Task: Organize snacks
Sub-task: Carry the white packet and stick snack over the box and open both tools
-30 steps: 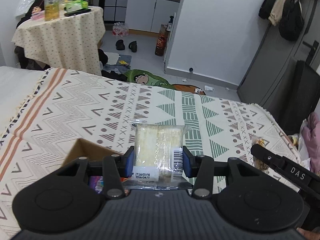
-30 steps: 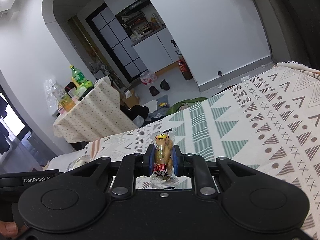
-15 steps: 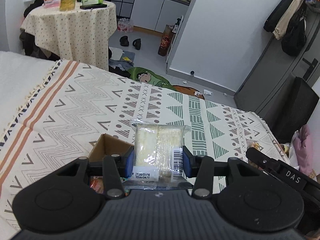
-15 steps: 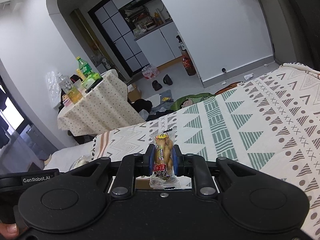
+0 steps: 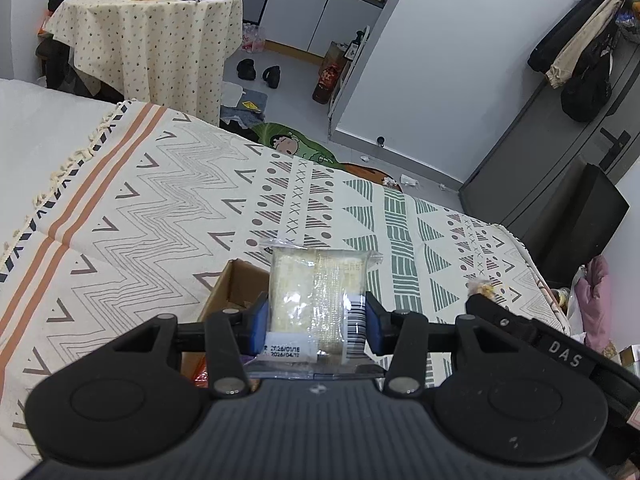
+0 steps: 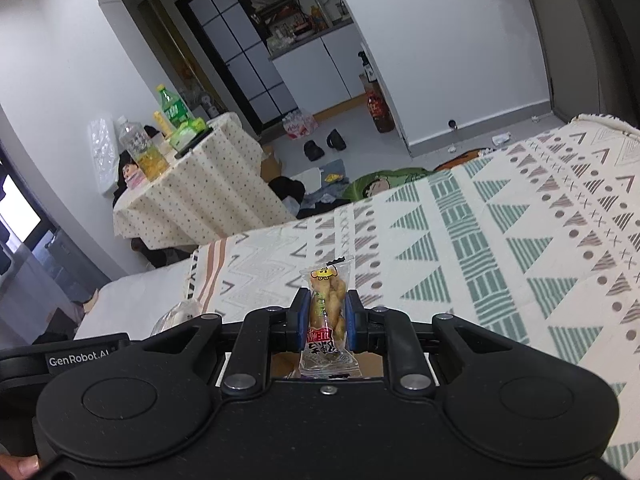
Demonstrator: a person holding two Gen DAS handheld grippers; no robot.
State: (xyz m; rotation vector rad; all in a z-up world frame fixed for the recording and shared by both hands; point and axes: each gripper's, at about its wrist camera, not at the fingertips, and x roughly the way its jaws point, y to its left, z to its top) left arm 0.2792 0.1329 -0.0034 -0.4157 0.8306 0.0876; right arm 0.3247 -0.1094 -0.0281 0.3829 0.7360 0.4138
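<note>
Left wrist: our left gripper (image 5: 316, 316) clamps the cake pack (image 5: 316, 292) above the box (image 5: 236, 284); right gripper (image 6: 325, 322) pinches a twist snack (image 6: 326, 312). We should lower w/ care, then release inside.

The left tool (image 5: 316, 326) is matt black plastic with blue rubbery pads and bright metal pivot screws; the pale snack packet (image 5: 318, 292) it clamps is glossy clear film with a white paper label; the box (image 5: 236, 286) at 9 o'clock of it is dull brown cardboard; the bed cover (image 5: 160, 208) is coarse woven cloth, fringed; the right tool (image 6: 326, 322) pinches a shiny twist snack wrapper (image 6: 326, 312)
</note>
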